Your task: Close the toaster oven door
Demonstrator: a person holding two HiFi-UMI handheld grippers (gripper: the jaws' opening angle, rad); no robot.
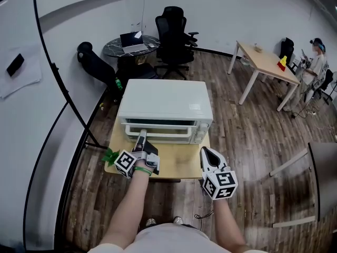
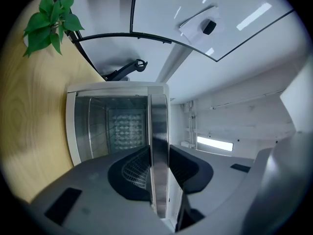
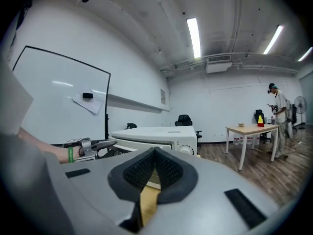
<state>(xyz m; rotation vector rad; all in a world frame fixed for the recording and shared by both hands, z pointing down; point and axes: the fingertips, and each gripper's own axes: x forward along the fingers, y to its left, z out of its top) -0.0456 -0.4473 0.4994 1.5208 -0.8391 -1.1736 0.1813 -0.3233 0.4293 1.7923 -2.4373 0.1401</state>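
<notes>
The left gripper point(image 1: 141, 137) is clamping the boxy white oven's point(image 1: 166, 100) shiny metal door handle point(image 2: 159, 131); the right gripper's point(image 3: 154, 154) ribbed fingers point(image 3: 139, 169) are pressing together, empty.

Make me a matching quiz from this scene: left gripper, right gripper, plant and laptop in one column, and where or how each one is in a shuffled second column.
Things:
1. left gripper
2. right gripper
3. plant
4. laptop

Place or state:
A. shut on nothing, above the front right of the wooden table
B. on the round table at the back
C. clamped on the oven door's handle
D. at the wooden table's left edge

Pairs: 1-C, 2-A, 3-D, 4-B
</notes>
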